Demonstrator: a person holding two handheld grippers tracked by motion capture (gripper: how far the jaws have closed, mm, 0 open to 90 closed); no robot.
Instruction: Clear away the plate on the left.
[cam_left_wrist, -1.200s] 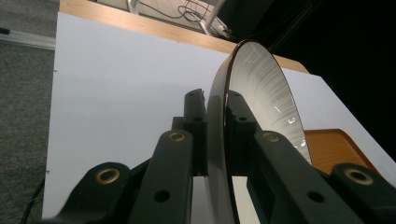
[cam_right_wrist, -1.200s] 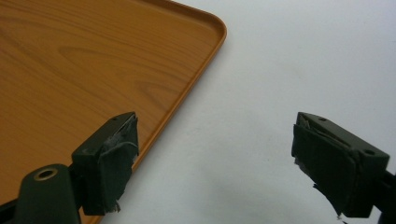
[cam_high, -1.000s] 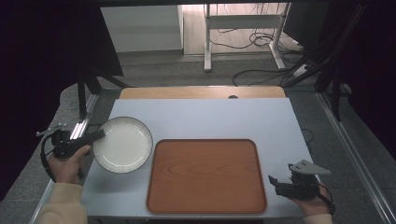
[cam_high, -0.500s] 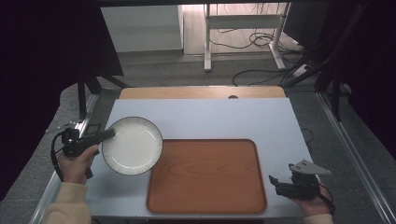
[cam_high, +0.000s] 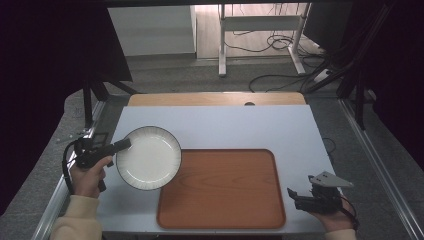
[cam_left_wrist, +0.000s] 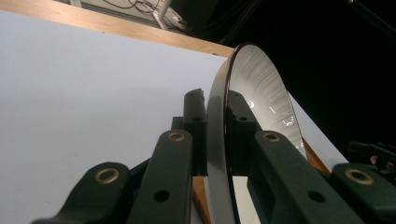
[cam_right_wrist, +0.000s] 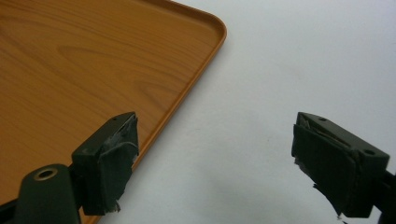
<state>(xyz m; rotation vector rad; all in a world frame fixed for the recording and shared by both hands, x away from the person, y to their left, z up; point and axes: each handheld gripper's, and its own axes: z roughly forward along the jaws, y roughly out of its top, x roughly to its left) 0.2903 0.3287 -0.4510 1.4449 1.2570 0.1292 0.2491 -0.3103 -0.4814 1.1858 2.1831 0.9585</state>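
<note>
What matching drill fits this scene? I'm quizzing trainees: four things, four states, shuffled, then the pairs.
Things:
1. plate
2. tray
3. left gripper
4. right gripper

States:
A. open, holding nothing
B. flat on the table, bare
C. lifted and tilted
D. clamped on a rim

Pairs: 1-C, 2-B, 3-D, 4-A

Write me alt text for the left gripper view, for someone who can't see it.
Seen edge-on, a white plate with a dark rim is clamped at its edge between the two black jaws of the left tool, held tilted above a pale table. A strip of wooden edge runs along the table's far side.
</note>
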